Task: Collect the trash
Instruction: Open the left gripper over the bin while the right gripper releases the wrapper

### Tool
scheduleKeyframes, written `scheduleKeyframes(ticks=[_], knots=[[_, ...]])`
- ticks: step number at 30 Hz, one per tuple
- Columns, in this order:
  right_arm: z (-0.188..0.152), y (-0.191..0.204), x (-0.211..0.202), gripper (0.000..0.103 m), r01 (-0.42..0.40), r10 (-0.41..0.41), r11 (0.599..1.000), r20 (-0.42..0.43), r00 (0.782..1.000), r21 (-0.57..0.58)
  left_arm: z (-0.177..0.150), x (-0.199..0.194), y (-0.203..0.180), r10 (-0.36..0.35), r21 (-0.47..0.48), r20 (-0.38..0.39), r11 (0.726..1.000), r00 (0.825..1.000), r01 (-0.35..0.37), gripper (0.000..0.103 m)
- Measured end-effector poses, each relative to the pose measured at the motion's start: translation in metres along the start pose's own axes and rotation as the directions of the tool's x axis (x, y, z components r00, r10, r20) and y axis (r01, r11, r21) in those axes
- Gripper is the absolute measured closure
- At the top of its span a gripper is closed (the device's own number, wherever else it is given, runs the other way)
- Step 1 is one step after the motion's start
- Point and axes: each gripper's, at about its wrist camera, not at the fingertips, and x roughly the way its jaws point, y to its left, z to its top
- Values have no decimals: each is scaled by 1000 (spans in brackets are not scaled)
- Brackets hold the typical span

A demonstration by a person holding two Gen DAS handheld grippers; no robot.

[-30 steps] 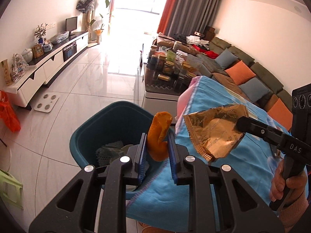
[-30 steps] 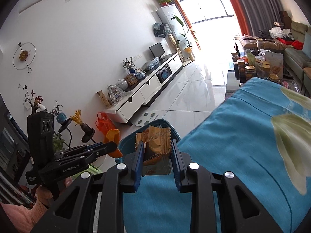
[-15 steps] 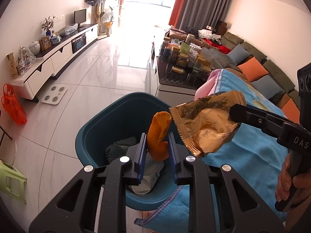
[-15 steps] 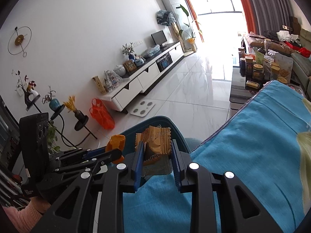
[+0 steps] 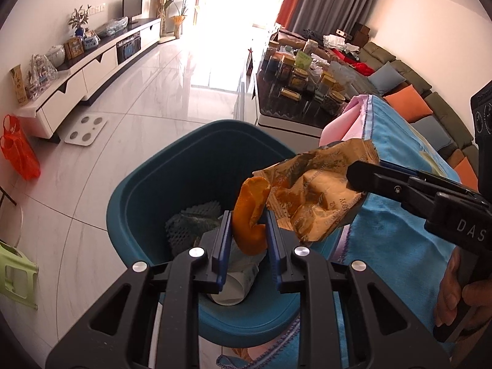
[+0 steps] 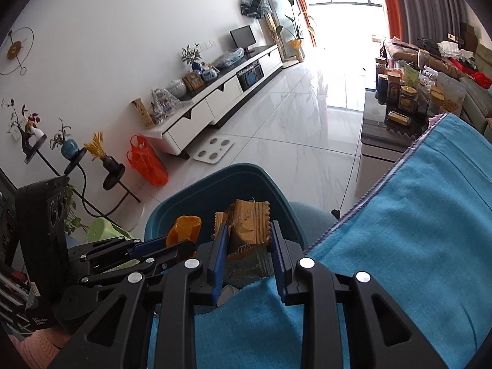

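My left gripper (image 5: 248,215) is shut on a curled orange peel (image 5: 249,215) and holds it above the open teal bin (image 5: 153,184). My right gripper (image 6: 248,230) is shut on a crumpled golden-brown snack wrapper (image 6: 249,226), held over the bin's (image 6: 190,196) near rim beside the blue cloth. In the left wrist view the wrapper (image 5: 316,196) hangs just right of the peel, clamped in the right gripper (image 5: 353,173). In the right wrist view the peel (image 6: 184,230) shows in the left gripper (image 6: 172,243). The bin holds dark netting (image 5: 192,221) and a paper cup (image 5: 233,286).
A blue cloth (image 6: 415,246) covers the table on the right, its edge next to the bin. A low table with jars (image 5: 295,92) stands beyond. A white TV cabinet (image 5: 92,70), a scale (image 5: 86,126), an orange bag (image 5: 18,150) and a green stool (image 5: 15,276) stand on the tiled floor.
Both grippers have moved left from over the blue cloth to over the bin, each still holding its item. The bin's inside has come into fuller view.
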Motion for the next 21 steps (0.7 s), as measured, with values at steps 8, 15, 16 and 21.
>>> scheduleKeyframes(ticks=[8, 15, 16, 21], knots=[[3, 8, 11, 78, 18, -18, 1000, -30, 999, -15, 1, 17, -5, -9, -10, -25, 1000, 1000, 9, 81], [5, 6, 17, 76, 26, -26, 1000, -46, 999, -2, -2, 29, -6, -16, -19, -50, 1000, 999, 16, 80], [5, 6, 18, 76, 27, -27, 1000, -48, 998, 1, -1, 32, -5, -18, -21, -54, 1000, 998, 17, 79], [5, 2, 21, 61, 30, -29, 999, -62, 998, 19, -2, 38, -7, -20, -32, -67, 999, 998, 18, 72]])
